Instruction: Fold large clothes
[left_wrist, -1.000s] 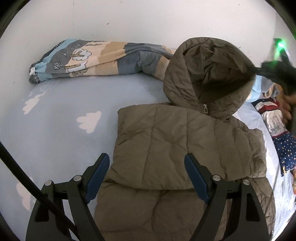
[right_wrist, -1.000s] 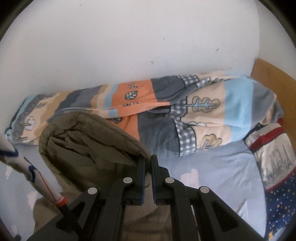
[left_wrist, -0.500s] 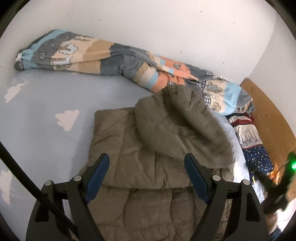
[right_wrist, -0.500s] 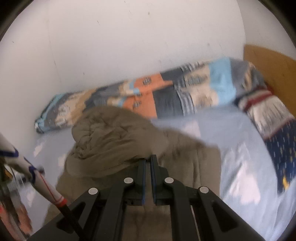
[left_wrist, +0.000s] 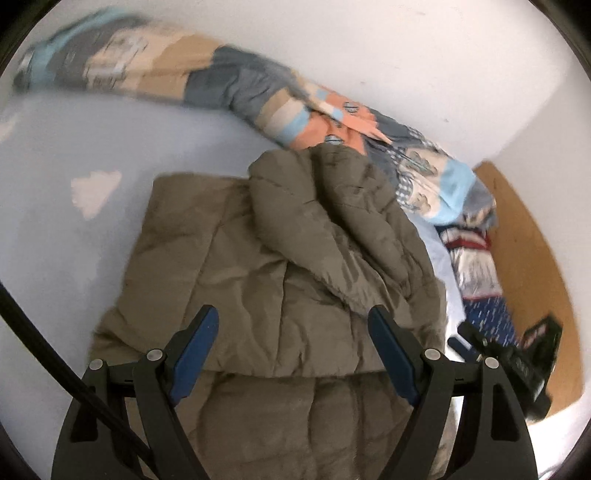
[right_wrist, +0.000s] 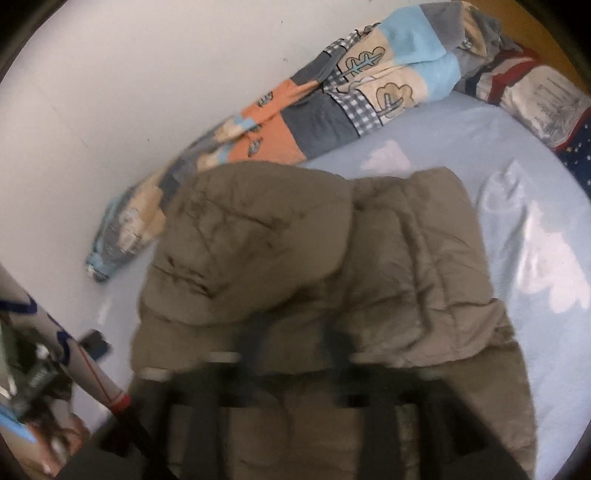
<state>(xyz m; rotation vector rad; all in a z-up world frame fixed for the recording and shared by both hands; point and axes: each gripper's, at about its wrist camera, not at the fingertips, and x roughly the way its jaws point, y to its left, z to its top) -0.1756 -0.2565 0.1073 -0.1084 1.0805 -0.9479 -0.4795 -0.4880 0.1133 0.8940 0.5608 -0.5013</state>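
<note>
Left wrist view: one olive quilted hooded jacket (left_wrist: 280, 280) lies on the pale blue cloud-print sheet (left_wrist: 74, 236), hood folded down; the left gripper (left_wrist: 293, 334) hangs spread and empty, the right gripper (left_wrist: 480, 350) beside it. Right wrist view: blurred, the right gripper's jaws have just been opening, nothing between; one patchwork quilt (right_wrist: 295, 122) by the wall.

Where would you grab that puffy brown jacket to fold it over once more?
Probably at the near hem of the jacket, coming from the side nearest the cameras. The hood already lies folded onto the body, and the lower part spreads flat toward the viewer, so its thin edge can be pinched and carried up over the hood.
</note>
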